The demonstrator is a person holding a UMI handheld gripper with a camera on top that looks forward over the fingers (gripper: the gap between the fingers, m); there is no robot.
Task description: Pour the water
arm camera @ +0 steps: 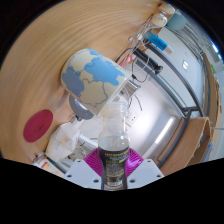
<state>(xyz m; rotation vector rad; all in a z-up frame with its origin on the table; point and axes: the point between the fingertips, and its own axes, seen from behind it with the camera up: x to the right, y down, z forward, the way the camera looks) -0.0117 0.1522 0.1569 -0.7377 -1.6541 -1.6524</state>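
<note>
The gripper (113, 166) pinches a clear plastic water bottle (114, 140) between its pink pads, tilting its neck toward the blue-and-white mug (93, 80) just beyond, apparently so that water falls inside.

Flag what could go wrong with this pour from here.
1. The bottle is held between the gripper's pink pads; if it slips, the stream may miss.
2. The bottle's mouth sits at the rim of the blue-and-white cup; a nudge could tip the cup.
3. Any spill lands on the wooden table.
</note>
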